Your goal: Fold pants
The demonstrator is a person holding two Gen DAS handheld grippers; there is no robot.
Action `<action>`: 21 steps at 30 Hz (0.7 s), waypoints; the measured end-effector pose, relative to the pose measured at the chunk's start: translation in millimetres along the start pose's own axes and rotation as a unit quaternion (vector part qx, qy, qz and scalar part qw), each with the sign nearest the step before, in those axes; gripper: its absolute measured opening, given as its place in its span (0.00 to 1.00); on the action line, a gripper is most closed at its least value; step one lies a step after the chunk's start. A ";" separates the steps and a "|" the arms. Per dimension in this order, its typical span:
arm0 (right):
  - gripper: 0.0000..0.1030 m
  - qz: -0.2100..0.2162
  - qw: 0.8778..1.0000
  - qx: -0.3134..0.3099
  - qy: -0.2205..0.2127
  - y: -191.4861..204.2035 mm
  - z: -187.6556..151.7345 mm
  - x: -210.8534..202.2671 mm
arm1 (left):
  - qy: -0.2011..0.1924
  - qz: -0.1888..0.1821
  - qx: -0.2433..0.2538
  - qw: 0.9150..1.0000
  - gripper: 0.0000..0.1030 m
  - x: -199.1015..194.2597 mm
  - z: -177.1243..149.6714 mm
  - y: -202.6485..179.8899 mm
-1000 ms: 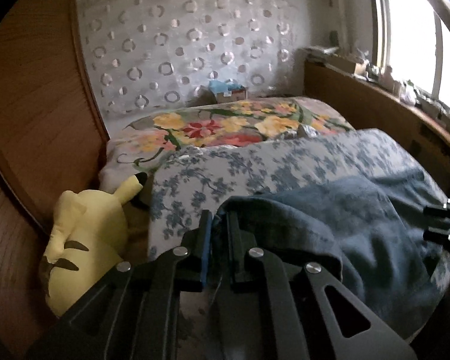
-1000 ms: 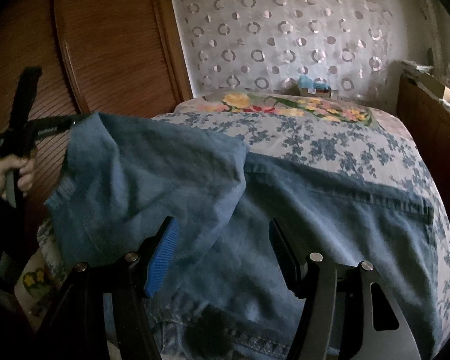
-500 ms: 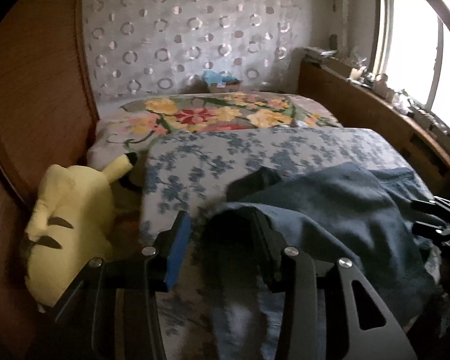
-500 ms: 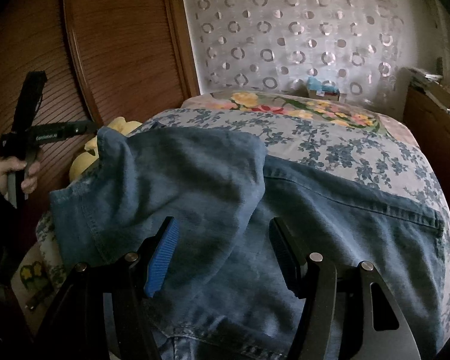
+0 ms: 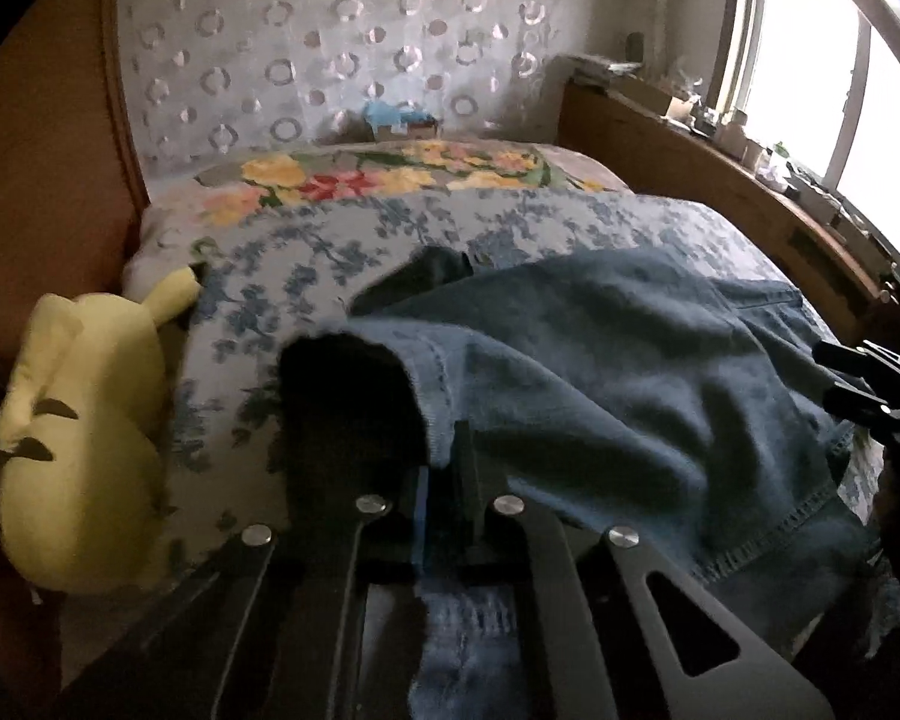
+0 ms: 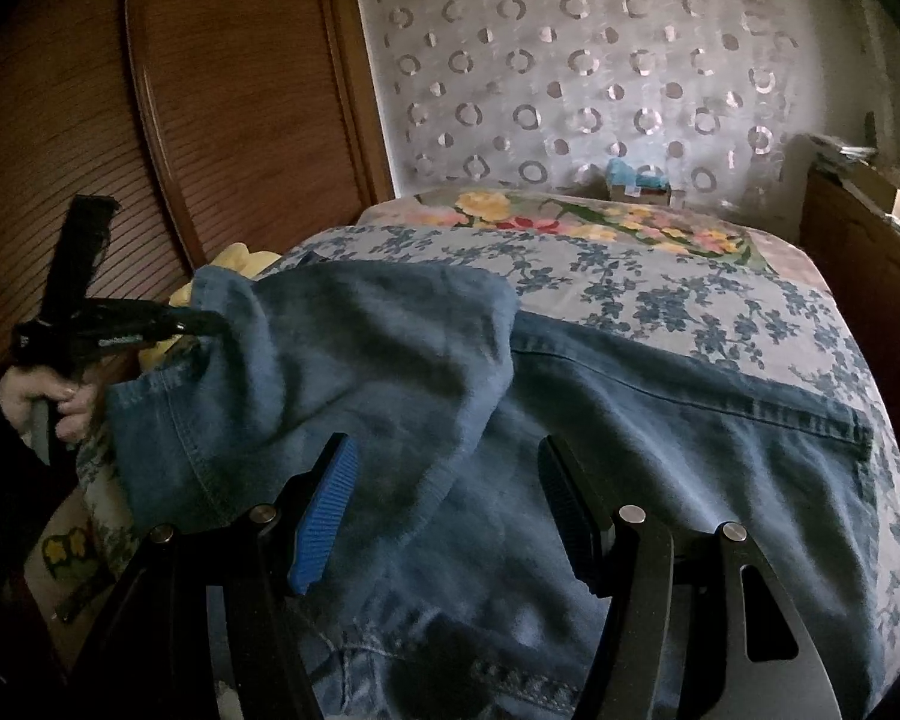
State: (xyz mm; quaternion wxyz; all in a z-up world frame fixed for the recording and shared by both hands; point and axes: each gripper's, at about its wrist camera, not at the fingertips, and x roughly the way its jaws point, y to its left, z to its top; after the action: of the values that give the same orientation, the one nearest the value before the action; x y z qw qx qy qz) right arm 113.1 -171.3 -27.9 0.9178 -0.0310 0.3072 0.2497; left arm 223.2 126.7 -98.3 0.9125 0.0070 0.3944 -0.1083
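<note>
Blue denim pants lie across the bed, one leg folded over toward the left. They also fill the right of the left wrist view. My left gripper is shut on the hem of the folded leg and holds it up; it shows at the left of the right wrist view. My right gripper is open just above the pants near the waist, holding nothing; its fingertips show at the right edge of the left wrist view.
A blue floral bedcover lies under the pants, with a flowered blanket beyond. A yellow plush toy sits at the bed's left edge. A wooden door stands left, a wooden ledge right.
My left gripper opened half a second ago and has shut again on the leg hem. The folded leg has shifted a little. My right gripper stays open in place.
</note>
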 end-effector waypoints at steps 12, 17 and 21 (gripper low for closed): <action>0.63 0.007 0.999 0.011 -0.030 3.0 -12.8 -34.0 | -0.017 0.032 0.001 0.999 0.28 -46.3 -8.0 11.2; 0.63 -0.002 0.999 0.015 -0.041 -2.5 -23.4 -49.8 | -0.029 0.024 0.012 0.999 0.44 -59.3 -17.3 -11.2; 0.63 -0.011 0.999 0.020 -0.045 -7.9 -30.2 -57.7 | -0.044 0.014 0.015 0.999 0.62 -66.4 -25.9 -33.3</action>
State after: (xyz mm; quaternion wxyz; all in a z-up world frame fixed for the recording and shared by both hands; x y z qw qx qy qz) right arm 60.7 -209.8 -19.7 0.9338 -0.0050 0.2698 0.2351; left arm 153.7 109.5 -65.9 0.9301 0.0212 0.3523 -0.1015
